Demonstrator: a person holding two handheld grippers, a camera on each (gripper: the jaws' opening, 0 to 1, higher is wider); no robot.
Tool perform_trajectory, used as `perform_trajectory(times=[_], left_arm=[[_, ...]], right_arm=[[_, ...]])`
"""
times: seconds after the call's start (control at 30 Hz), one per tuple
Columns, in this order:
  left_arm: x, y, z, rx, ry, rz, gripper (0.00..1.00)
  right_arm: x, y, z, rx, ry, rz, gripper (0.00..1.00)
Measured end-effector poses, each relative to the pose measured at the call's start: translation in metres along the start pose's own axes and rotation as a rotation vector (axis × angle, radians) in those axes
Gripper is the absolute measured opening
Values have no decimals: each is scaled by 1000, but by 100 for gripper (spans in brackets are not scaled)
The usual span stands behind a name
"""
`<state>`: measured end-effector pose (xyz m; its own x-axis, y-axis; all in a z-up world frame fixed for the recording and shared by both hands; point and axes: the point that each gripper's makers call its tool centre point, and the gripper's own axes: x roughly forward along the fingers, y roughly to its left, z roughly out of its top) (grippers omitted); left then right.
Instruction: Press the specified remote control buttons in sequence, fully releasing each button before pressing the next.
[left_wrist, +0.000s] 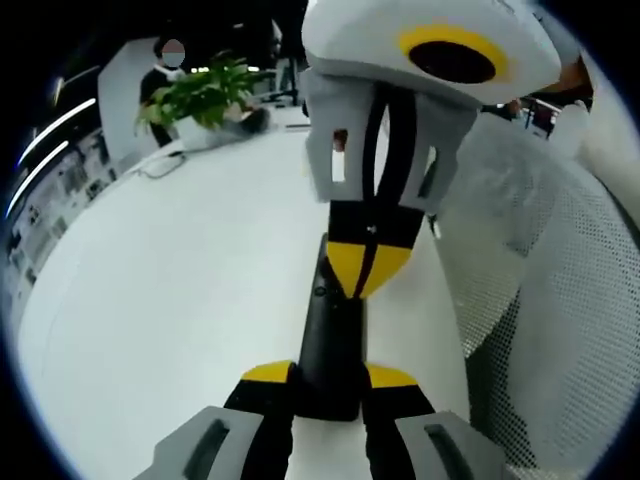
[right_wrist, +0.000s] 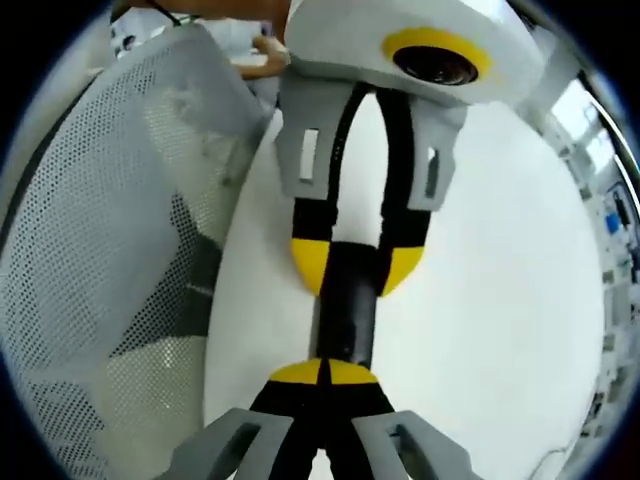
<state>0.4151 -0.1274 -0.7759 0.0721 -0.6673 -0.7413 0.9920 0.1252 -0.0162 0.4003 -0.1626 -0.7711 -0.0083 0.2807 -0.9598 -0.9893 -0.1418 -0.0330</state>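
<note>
On the white table (left_wrist: 170, 280), your left gripper (left_wrist: 328, 378) clamps the remote (left_wrist: 330, 340) lengthwise at frame bottom; your right gripper (right_wrist: 322, 373), closed, presses its top.

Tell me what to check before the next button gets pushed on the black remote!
1. Left gripper has its jaws clamped on the remote: ok.
2. Right gripper has its jaws shut into one pressing tip: ok.
3. Button fully released: cannot tell, the tip sits right at the remote.
4. Which button lies under the tip: cannot tell.
5. Remote in view above the white table: ok.
</note>
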Motion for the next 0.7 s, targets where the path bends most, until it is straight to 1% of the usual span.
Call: perform_trajectory(times=[0.13,0.3,0.5,0.7], left_arm=[[0,1,0,2,-1,-2,25],[0,1,0,3,-3,-4,25],[0,2,0,6,-3,-7,25],[0,2,-1,3,-9,-5,25]], right_arm=[[-4,-5,-1,0,5,2,0],[-20,-14,7,28,-32,3,0],[-33,-23,12,19,-26,-7,0],[-37,-28,16,9,-29,-16,0]])
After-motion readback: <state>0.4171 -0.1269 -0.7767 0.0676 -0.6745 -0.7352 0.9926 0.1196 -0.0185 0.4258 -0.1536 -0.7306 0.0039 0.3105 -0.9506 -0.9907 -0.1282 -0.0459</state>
